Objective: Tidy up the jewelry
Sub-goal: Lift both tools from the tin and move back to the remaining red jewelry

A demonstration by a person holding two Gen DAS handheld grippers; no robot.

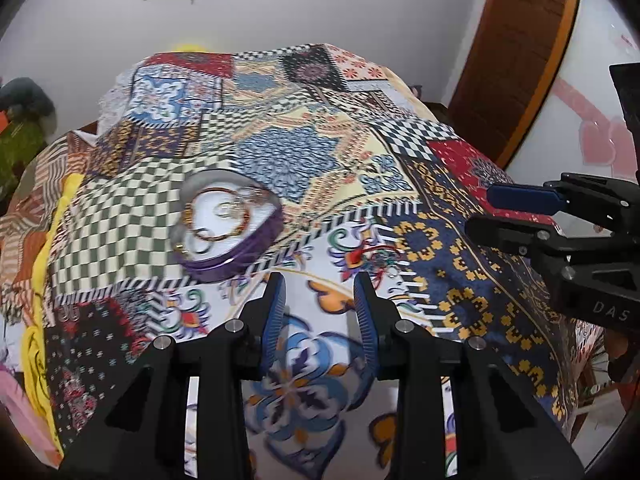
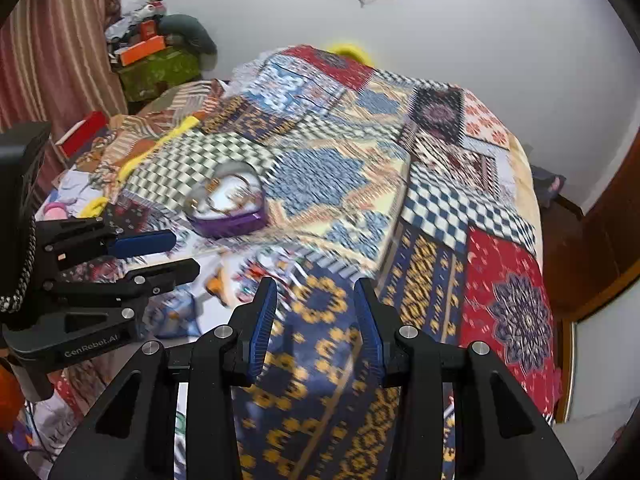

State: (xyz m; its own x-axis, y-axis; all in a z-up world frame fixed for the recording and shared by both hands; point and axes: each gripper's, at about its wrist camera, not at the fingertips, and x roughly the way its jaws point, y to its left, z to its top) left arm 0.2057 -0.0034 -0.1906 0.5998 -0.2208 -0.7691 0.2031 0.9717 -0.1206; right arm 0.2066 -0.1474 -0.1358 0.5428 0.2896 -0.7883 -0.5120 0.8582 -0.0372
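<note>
Two grippers, both empty, over a bed under a patchwork spread.

Left wrist view: left gripper low over the white-and-blue floral patch, jaws parted wide, nothing between them. The jewelry sits ahead and to the left: a purple box with a clear, rounded lid, bangles and smaller pieces heaped inside on a white lining. Box is near the jaws but apart from them. Right gripper comes in from the right edge, jaws parted, nothing held, well apart from the box.

Right wrist view: right gripper over the navy-and-gold patch, jaws open. Same purple box far left of centre; frame smeared, contents hard to read. Left gripper at left edge, between camera and box, jaws open.

Risks, as judged:
- Whether the lid is latched or loose, cannot tell. A pinch on the dome alone could lift it off or let it slip; clear plastic looks slick.
- Bed is soft and uneven. Pressing down on the box could tip it, spilling bangles into the busy print, where small gold pieces would be hard to find.
- Bangles lie tangled; pulling one may drag others out.
- Both grippers converging on one small box could collide.
</note>
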